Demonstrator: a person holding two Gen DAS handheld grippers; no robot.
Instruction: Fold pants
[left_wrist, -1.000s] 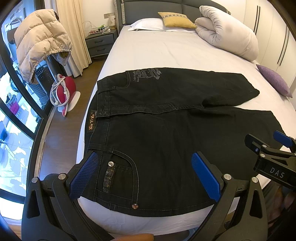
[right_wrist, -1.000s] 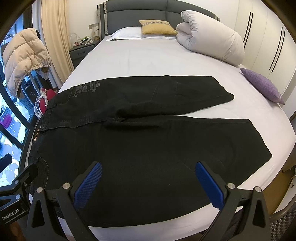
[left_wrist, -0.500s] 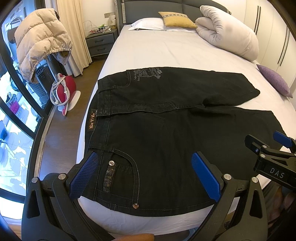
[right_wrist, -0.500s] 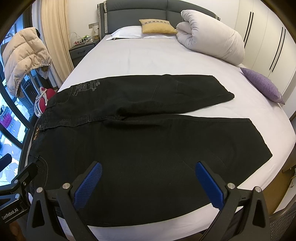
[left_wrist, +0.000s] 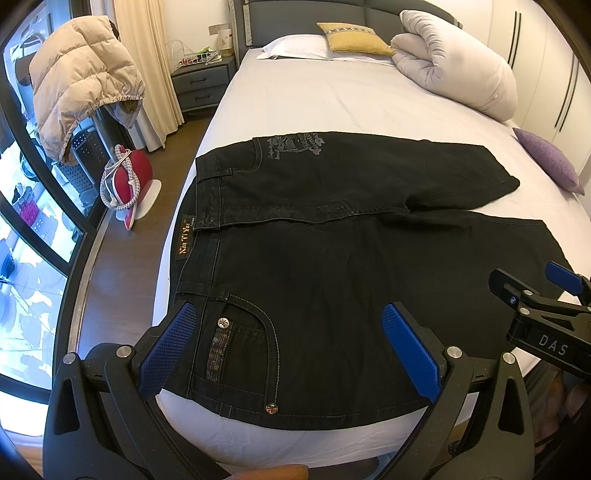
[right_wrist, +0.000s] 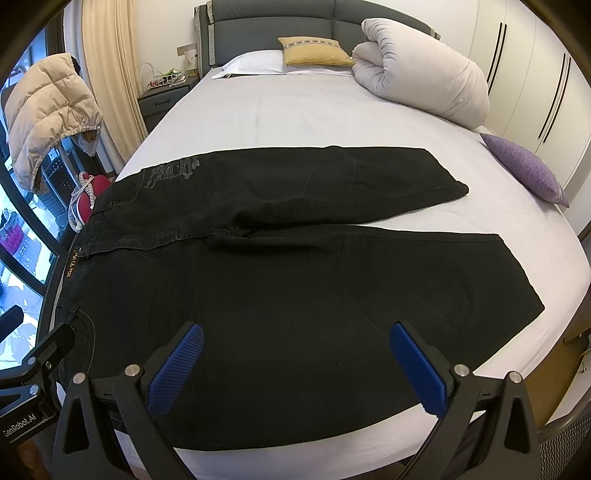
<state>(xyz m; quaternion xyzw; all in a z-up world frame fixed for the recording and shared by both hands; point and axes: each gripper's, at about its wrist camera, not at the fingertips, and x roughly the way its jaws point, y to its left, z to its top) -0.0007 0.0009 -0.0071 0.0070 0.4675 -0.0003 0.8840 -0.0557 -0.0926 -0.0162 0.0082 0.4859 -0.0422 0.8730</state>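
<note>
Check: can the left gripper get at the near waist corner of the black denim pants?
Probably yes. The left gripper hangs open right over that corner of the black denim pants, nothing between; the right gripper sits further along the leg.

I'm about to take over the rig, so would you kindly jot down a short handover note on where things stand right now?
Left claw: open, holding nothing, hovering over the waist end of the black jeans, near the front pocket.
Right claw: open, holding nothing, over the near leg.
Jeans lie spread flat across the bed, waistband toward the window side, the far leg angled away from the near one.
Done: jeans laid out.
Left: every fold; a likely start is bringing one leg over the other.
</note>
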